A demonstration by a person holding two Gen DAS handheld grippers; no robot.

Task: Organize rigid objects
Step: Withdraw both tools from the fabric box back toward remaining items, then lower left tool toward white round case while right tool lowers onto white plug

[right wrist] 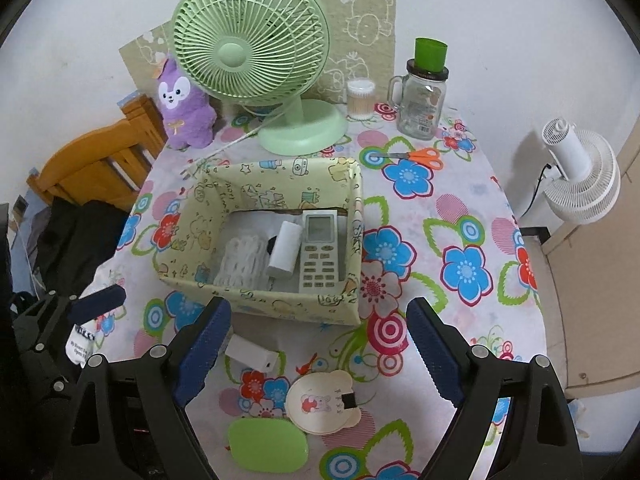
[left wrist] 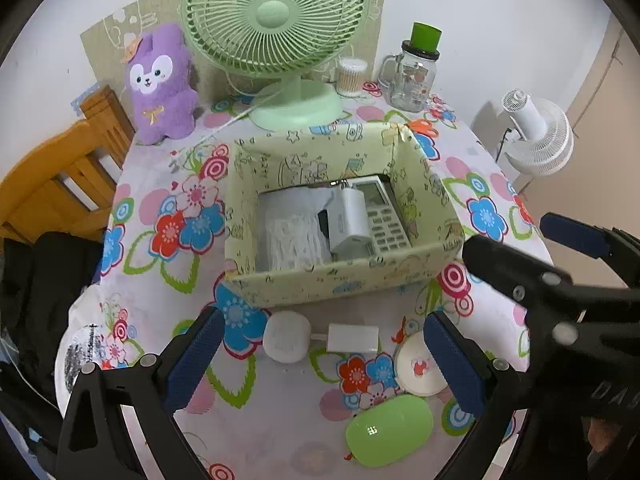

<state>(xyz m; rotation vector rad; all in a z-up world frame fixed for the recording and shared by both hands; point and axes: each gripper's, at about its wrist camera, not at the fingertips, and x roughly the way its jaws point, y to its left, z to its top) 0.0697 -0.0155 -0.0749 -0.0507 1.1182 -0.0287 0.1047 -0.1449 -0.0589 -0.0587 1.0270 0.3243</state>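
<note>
Left wrist view shows the left gripper (left wrist: 320, 344) and right gripper (right wrist: 318, 346) both spread and empty above the white charger (left wrist: 353, 338), so the next step seems to be grasping it for the box (left wrist: 344, 276).

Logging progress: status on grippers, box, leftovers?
Left gripper open, empty. Right gripper open, empty. Box holds remote. Green case nearest, unobstructed.

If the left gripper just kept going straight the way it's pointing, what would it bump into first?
Most likely the small white charger block lying on the flowered tablecloth, just before the paper-covered box. The left gripper is open and empty, angled steeply down. Depth is hard to judge, so it might meet the cloth itself.
</note>
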